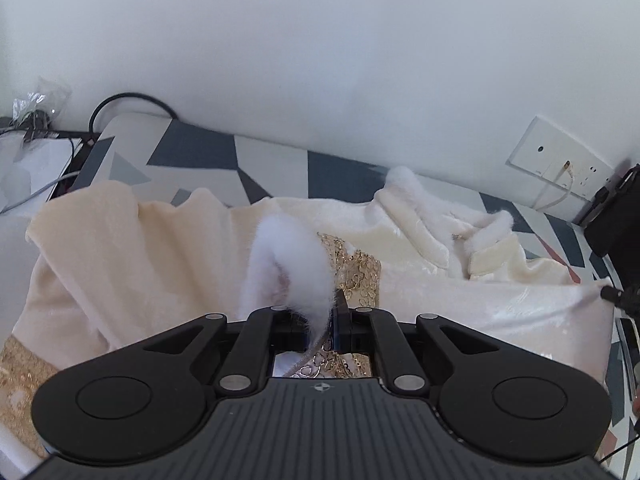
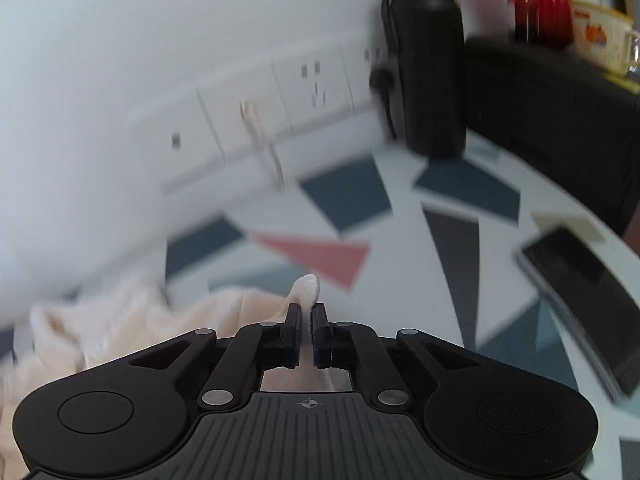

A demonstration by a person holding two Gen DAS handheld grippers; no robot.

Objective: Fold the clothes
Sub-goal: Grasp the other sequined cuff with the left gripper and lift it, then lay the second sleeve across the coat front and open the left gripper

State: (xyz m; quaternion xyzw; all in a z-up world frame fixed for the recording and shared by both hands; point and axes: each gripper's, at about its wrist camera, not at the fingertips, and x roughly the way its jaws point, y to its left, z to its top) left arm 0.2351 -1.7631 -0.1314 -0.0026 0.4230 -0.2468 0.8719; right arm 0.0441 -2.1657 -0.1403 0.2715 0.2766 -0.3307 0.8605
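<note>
A cream velvet garment [image 1: 168, 256] with white fur trim and gold lace bands lies crumpled across the patterned table [image 1: 272, 164]. My left gripper [image 1: 322, 320] is shut on a cuff of white fur [image 1: 288, 264] and gold lace, lifted above the cloth. At the far right of the left wrist view the other gripper's tip [image 1: 612, 293] pinches the garment's corner. In the right wrist view my right gripper [image 2: 306, 312] is shut on a thin cream fold [image 2: 307, 286] of the garment, and the rest of the cloth [image 2: 120, 320] trails down to the left.
Wall sockets [image 2: 312, 80] with a plugged cable sit behind the table. A black bottle [image 2: 430, 56] stands at the back right, and a phone [image 2: 584, 292] lies at the right edge. Cables and a plastic bag [image 1: 36, 120] sit at the far left.
</note>
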